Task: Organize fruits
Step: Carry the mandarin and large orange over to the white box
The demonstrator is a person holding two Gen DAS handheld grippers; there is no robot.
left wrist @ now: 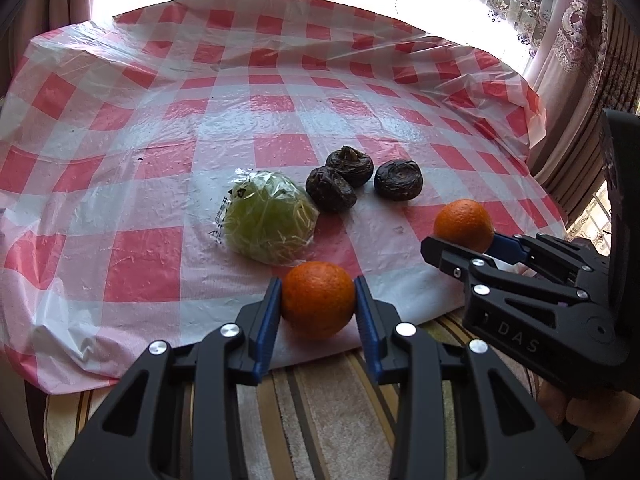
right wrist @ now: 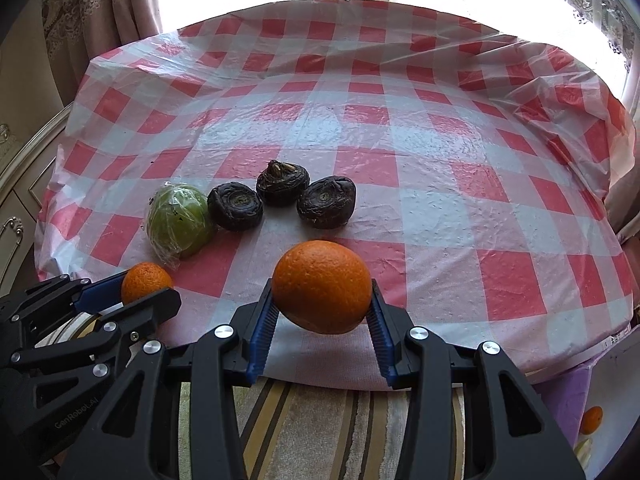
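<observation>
My left gripper (left wrist: 318,300) is shut on an orange (left wrist: 318,298) near the table's front edge; it also shows in the right wrist view (right wrist: 146,282). My right gripper (right wrist: 322,296) is shut on a second, larger orange (right wrist: 322,286), which shows in the left wrist view (left wrist: 464,224) at the right. A green fruit wrapped in clear plastic (left wrist: 268,218) lies on the cloth just beyond the left orange. Three dark water chestnuts (left wrist: 350,164) lie in a cluster behind it; they also show in the right wrist view (right wrist: 282,182).
The round table (right wrist: 400,140) wears a red-and-white checked plastic cloth. A striped cushion (left wrist: 320,420) lies below the front edge. Curtains and bright windows stand behind. Another orange (right wrist: 591,420) lies low at the far right, off the table.
</observation>
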